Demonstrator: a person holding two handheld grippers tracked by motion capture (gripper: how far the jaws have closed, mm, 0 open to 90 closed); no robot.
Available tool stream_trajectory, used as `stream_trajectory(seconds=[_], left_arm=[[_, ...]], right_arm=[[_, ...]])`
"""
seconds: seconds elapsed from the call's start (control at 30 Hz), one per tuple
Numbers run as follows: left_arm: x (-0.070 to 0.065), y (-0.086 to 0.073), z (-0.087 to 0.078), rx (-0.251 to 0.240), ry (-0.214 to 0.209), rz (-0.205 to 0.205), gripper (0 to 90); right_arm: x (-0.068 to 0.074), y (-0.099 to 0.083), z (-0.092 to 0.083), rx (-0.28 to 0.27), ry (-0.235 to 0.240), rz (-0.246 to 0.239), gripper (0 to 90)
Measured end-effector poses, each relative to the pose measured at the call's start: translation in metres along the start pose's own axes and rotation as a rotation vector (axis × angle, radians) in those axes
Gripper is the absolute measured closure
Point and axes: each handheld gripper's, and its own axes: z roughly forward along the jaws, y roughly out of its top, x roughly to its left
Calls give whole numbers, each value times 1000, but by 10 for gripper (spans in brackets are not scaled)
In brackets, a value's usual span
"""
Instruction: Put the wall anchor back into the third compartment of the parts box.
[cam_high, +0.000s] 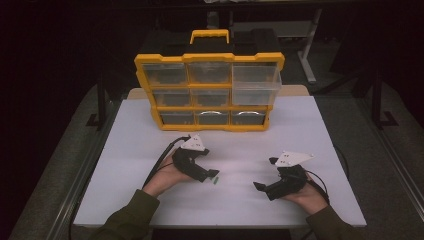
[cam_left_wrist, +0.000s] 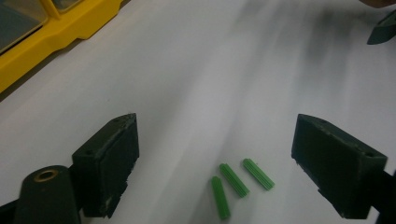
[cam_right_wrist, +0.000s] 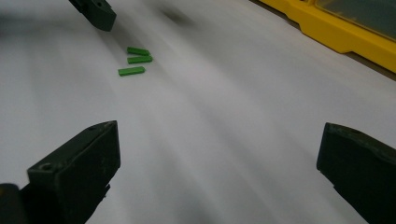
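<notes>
Three small green plastic plugs (cam_left_wrist: 233, 179) lie side by side on the white table (cam_high: 300, 130); they show as a green speck (cam_high: 215, 181) in the high view and as three short sticks (cam_right_wrist: 135, 59) in the right gripper view. My left gripper (cam_left_wrist: 217, 123) hovers low over them with its jaws wide apart, the plugs between the jaws and untouched by the pads. From above, the left gripper (cam_high: 215, 175) points right, just over the plugs. My right gripper (cam_right_wrist: 219, 130) is open and holds nothing. It rests at the table's right front (cam_high: 257, 186), aimed at the plugs.
A yellow organiser (cam_high: 209, 57) with clear drawers stands at the table's back, its handle on top. Its upper right drawer (cam_high: 256, 85) is pulled out. Cables trail from both grippers. Dark floor surrounds the table.
</notes>
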Motion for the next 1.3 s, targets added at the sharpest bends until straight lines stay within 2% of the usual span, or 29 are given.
stream_trajectory(seconds=[0.2, 0.23, 0.27, 0.37, 0.4, 0.5, 0.57, 0.67, 0.77, 1.03, 1.1, 1.13, 1.3], left_arm=[[0, 0, 2, 29, 15, -1, 284], [1, -1, 3, 33, 12, -2, 305], [-1, -1, 4, 19, 4, -27, 338], [-1, -1, 4, 35, 0, -21, 402], [-2, -2, 4, 57, -2, -19, 402], [-2, -3, 5, 68, -3, -35, 497], [-1, -4, 6, 73, -6, -40, 511], [-1, -6, 7, 95, -9, -43, 588], [0, -8, 8, 116, -14, -39, 623], [0, -11, 9, 133, -39, -57, 735], [0, -12, 9, 159, -42, -40, 753], [-1, -12, 10, 156, -43, -54, 766], [-1, -15, 13, 171, -49, -54, 813]], right_arm=[[0, 0, 0, -1, 2, 2, 0], [0, 0, 0, -2, 1, 2, 0], [0, 0, 0, -1, 2, 2, 0], [-1, 0, 1, 0, 3, 0, 0], [-1, 0, 1, 0, 3, 0, 0], [-2, 0, 0, -3, 4, 0, 0], [-2, 0, 0, -3, 4, 0, 0], [-2, 0, 0, -4, 4, 4, 0], [-2, 0, 0, -3, 4, 3, 0], [-2, 0, 1, -6, 7, 4, 0], [-2, 0, 1, -7, 7, 4, 0], [-2, 0, 1, -7, 7, 4, 0], [-2, 0, 0, -8, 6, 8, 0]])
